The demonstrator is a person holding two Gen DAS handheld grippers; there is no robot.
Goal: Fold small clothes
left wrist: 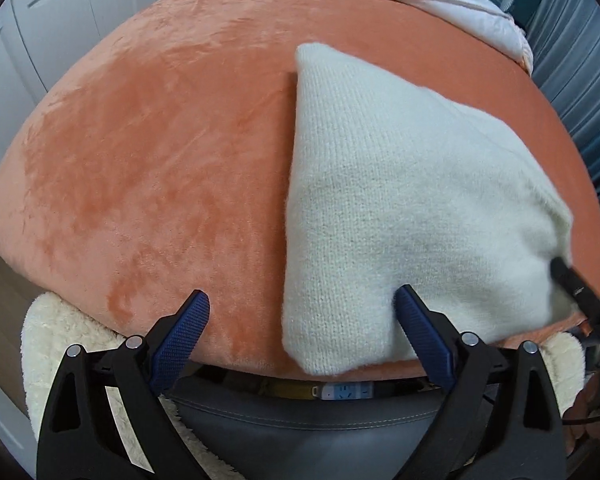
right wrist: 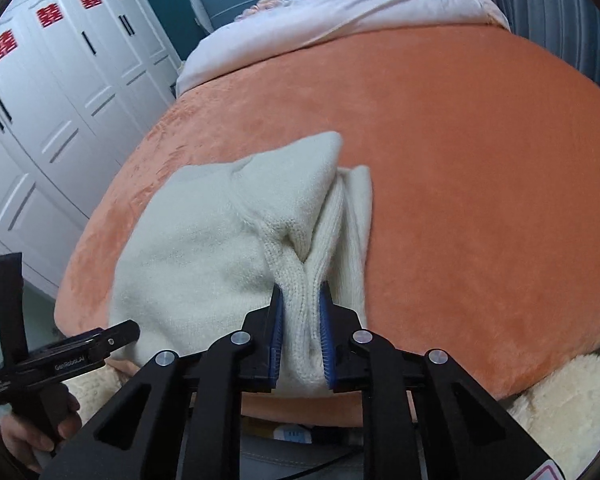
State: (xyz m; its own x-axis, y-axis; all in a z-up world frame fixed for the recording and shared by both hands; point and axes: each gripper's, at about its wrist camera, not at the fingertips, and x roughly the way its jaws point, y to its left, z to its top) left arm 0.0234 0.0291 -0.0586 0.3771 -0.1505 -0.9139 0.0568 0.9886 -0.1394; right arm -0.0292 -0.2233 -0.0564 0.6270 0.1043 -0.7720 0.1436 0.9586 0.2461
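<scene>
Blue-padded right gripper (right wrist: 302, 334) is clamped on a ribbed fold of the cream knitted sweater (right wrist: 204, 248) lying on the orange plush bedspread (right wrist: 480, 160); the left gripper (left wrist: 302, 312) gapes wide over its near edge, its 2 pads holding nothing.
</scene>
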